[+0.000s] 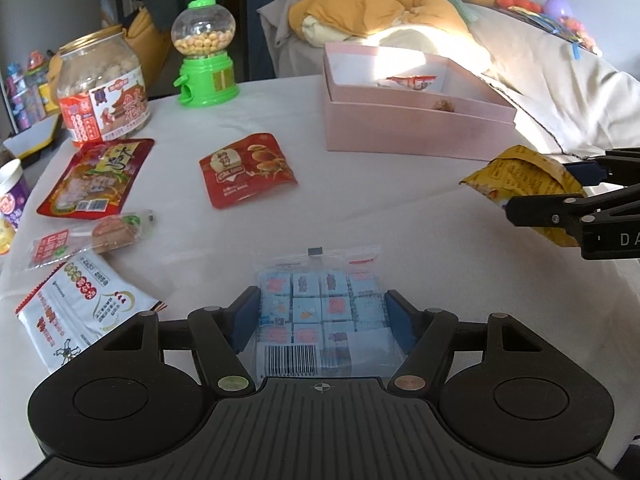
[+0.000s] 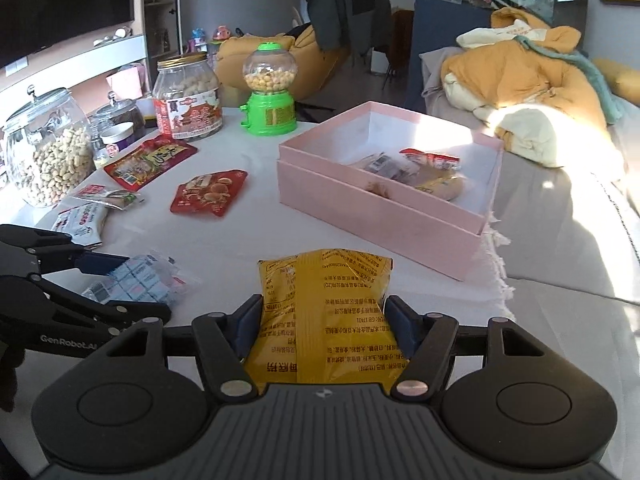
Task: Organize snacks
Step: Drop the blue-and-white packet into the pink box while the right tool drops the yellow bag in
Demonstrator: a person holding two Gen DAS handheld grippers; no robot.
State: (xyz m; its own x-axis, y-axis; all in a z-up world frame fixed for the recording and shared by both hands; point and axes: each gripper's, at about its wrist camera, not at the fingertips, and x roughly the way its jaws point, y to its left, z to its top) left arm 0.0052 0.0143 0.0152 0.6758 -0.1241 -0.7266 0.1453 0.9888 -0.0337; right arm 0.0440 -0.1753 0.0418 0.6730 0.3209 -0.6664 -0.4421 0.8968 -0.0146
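Observation:
A clear bag of blue wrapped candies (image 1: 316, 296) lies on the white tablecloth, and my left gripper (image 1: 322, 320) is shut on it, one blue pad against each side. The right wrist view shows that gripper (image 2: 140, 286) at the left with the same bag (image 2: 136, 280). My right gripper (image 2: 324, 312) is shut on a yellow snack packet (image 2: 324, 276), held above the cloth. In the left wrist view it (image 1: 540, 188) enters from the right with the packet (image 1: 516, 176). An open pink box (image 2: 360, 204) with several snacks inside stands behind it.
Loose on the cloth lie a red pouch (image 1: 248, 168), a dark red pouch (image 1: 96, 176), a clear wrapped snack (image 1: 92, 236) and a white packet (image 1: 76, 304). A green gumball dispenser (image 1: 204, 52), a labelled jar (image 1: 102, 84) and a glass peanut jar (image 2: 48, 152) stand behind.

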